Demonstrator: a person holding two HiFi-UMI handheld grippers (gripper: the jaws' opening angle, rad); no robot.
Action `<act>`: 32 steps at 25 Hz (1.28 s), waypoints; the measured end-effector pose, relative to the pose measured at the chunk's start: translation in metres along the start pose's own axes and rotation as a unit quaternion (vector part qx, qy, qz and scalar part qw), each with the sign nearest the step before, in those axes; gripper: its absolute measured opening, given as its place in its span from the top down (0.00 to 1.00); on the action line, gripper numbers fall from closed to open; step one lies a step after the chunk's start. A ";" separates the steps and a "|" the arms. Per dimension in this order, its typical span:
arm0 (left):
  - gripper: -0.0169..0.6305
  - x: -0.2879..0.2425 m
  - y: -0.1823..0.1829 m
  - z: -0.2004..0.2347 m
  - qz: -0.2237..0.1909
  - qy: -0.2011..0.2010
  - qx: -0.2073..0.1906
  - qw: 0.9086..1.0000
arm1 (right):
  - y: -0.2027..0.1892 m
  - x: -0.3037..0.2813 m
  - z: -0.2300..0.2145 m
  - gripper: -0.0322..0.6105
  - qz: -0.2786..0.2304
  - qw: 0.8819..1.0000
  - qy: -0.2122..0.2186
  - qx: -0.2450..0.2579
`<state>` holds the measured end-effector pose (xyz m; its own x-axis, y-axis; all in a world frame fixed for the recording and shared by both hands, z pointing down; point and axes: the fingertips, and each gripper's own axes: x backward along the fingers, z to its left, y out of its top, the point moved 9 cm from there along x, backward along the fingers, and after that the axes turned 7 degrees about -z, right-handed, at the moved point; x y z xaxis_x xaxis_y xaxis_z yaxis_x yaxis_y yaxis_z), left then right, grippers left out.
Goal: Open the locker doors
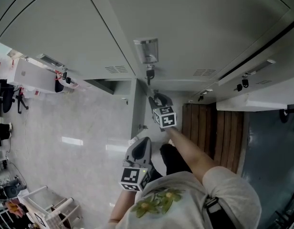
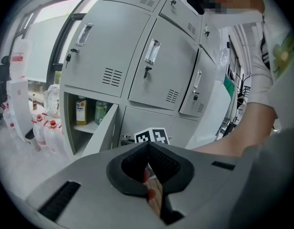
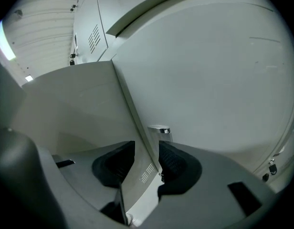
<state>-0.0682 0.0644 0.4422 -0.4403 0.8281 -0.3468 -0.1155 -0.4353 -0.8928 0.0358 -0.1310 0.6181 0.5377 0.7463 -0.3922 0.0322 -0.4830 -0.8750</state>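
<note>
Two tongs: the right gripper (image 3: 147, 160) is straddling the edge of a locker door (image 3: 75, 104), jaws spread; behind it, the left gripper (image 2: 148, 149) is hovering, jaws pressed together.

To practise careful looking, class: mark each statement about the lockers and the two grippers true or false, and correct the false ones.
1. The right gripper's fingers stand apart around a locker door's edge. True.
2. Every locker door is shut. False: a lower door stands open.
3. Bottles stand on a shelf inside the open locker. True.
4. The left gripper holds a bottle. False: its fingers are together, holding nothing.
</note>
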 end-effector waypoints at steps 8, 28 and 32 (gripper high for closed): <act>0.93 -0.008 0.000 -0.003 -0.001 -0.001 0.016 1.000 | -0.007 -0.015 -0.004 0.72 0.011 1.000 0.008 0.001; 0.93 0.000 -0.005 0.006 0.002 0.009 0.026 1.000 | -0.016 -0.046 -0.004 0.72 0.022 0.999 -0.019 0.038; 0.93 0.002 -0.005 0.010 0.001 0.006 0.027 1.000 | -0.013 -0.045 -0.003 0.72 0.026 0.999 -0.020 0.040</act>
<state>-0.0774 0.0645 0.4493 -0.4298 0.8315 -0.3519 -0.1630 -0.4548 -0.8755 0.0131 -0.1595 0.6484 0.5034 0.7395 -0.4469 -0.0634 -0.4842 -0.8727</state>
